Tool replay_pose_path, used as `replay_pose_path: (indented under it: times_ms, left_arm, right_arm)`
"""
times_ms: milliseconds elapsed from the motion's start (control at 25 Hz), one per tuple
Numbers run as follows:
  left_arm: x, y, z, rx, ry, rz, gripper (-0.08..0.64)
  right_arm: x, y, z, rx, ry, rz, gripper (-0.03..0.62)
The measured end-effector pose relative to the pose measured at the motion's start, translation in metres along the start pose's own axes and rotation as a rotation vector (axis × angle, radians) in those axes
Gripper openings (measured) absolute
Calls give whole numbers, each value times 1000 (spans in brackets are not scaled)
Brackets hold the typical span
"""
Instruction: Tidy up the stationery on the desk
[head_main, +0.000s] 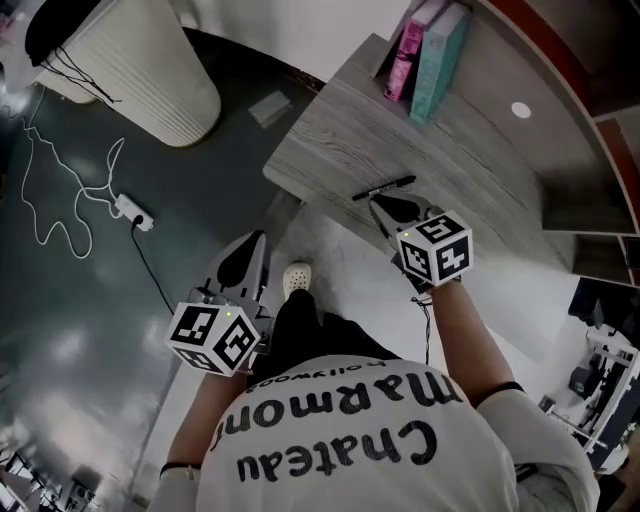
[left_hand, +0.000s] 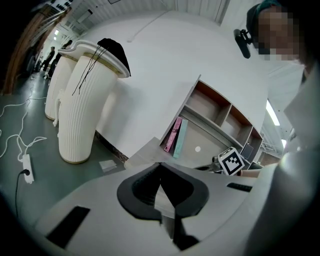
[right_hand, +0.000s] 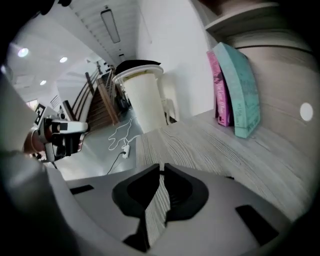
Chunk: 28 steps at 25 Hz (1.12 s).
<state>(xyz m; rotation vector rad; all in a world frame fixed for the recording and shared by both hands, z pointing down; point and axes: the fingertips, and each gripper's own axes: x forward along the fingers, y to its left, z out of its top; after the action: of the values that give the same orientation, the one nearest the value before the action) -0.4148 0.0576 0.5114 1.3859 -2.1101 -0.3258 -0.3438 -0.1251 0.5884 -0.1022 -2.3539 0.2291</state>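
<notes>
A black pen (head_main: 385, 187) lies crosswise near the front edge of the grey wooden desk (head_main: 480, 170). My right gripper (head_main: 383, 203) is shut, and its tips rest right at the pen. In the right gripper view (right_hand: 161, 169) the pen is almost wholly hidden under the jaws, which hold nothing I can see. A pink book (head_main: 410, 45) and a teal book (head_main: 440, 60) stand upright at the back of the desk. The left gripper (head_main: 252, 245) hangs shut and empty over the floor, left of the desk and below it.
A white ribbed column (head_main: 150, 70) stands on the dark floor at the left, with a power strip (head_main: 133, 212) and a white cable beside it. A shelf unit (head_main: 590, 200) borders the desk on the right. My shoe (head_main: 297, 278) shows below the desk edge.
</notes>
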Motion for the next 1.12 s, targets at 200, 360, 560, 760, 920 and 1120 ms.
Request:
replay_pose_path:
  times_ms: [200, 360, 560, 760, 920, 1120]
  left_arm:
    - [-6, 13, 3, -14, 0, 25, 14]
    - [-12, 27, 8, -38, -8, 51, 14]
    - [-14, 37, 12, -52, -9, 62, 14]
    - [-12, 45, 19, -58, -17, 64, 14]
    - [-10, 50, 22, -46, -15, 69, 14]
    - [-7, 56, 28, -25, -13, 71, 14]
  right_arm:
    - [17, 15, -1, -250, 177, 127, 71]
    - [29, 15, -5, -444, 332, 183, 87]
    - [36, 14, -6, -562, 435, 206, 100]
    - [40, 16, -14, -674, 553, 245, 106]
    - [45, 12, -20, -739, 633, 255, 106]
    - [48, 9, -27, -782, 696, 257, 103]
